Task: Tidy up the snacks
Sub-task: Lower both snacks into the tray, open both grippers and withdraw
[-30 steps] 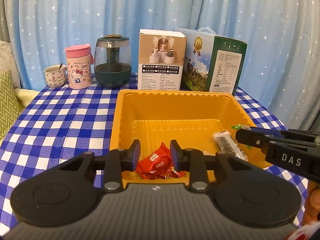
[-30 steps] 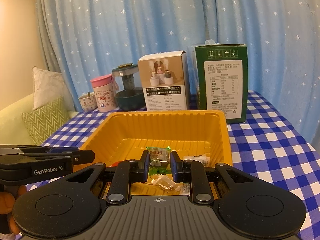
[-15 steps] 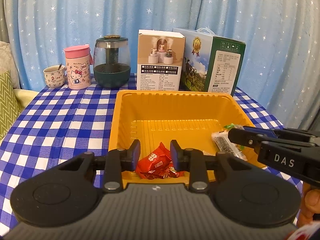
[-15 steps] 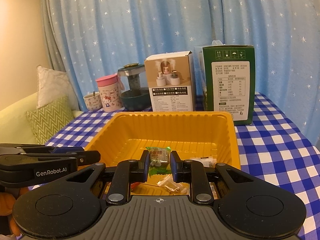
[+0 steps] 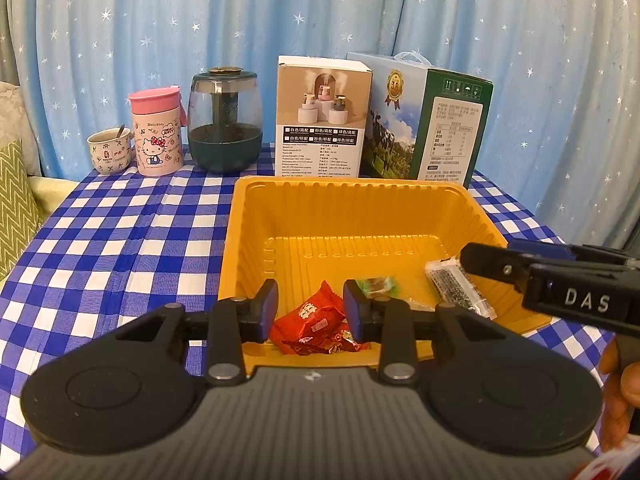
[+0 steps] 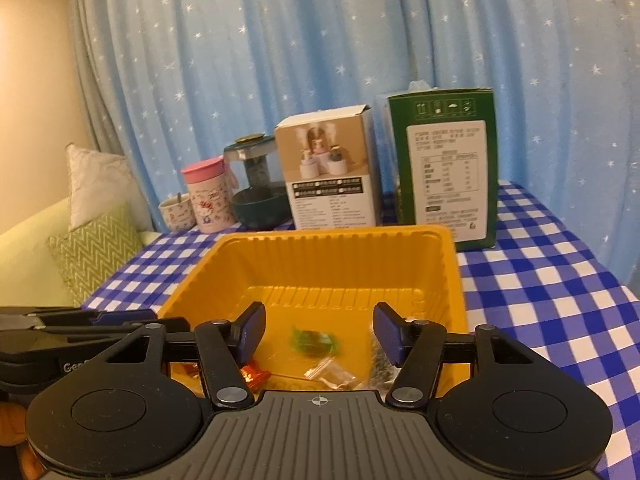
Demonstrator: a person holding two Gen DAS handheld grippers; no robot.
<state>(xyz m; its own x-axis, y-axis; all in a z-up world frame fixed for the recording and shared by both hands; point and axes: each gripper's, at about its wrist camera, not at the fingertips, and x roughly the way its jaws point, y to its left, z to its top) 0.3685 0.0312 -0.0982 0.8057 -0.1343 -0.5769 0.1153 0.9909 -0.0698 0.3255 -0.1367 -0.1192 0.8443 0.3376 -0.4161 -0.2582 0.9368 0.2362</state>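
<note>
A yellow tray (image 5: 344,208) (image 6: 320,256) sits on the checked table. In it lie red snack packets (image 5: 312,320), a green candy (image 5: 378,285) (image 6: 314,340), a dark wrapped bar (image 5: 456,288) and a small clear packet (image 6: 332,374). My left gripper (image 5: 310,310) is open over the tray's near edge, its fingers on either side of the red packets without pinching them. My right gripper (image 6: 318,336) is wide open and empty above the tray, the green candy lying below it. It also shows at the right of the left wrist view (image 5: 520,268).
Behind the tray stand a white box (image 5: 322,118), a green carton (image 5: 424,120), a dark glass teapot (image 5: 225,120), a pink Hello Kitty cup (image 5: 158,132) and a small mug (image 5: 110,152). A sofa with cushions (image 6: 92,248) is to the left.
My right gripper opened and let go of the green candy, which now lies in the tray. It also moved a little further over the tray. My left gripper stayed put.
</note>
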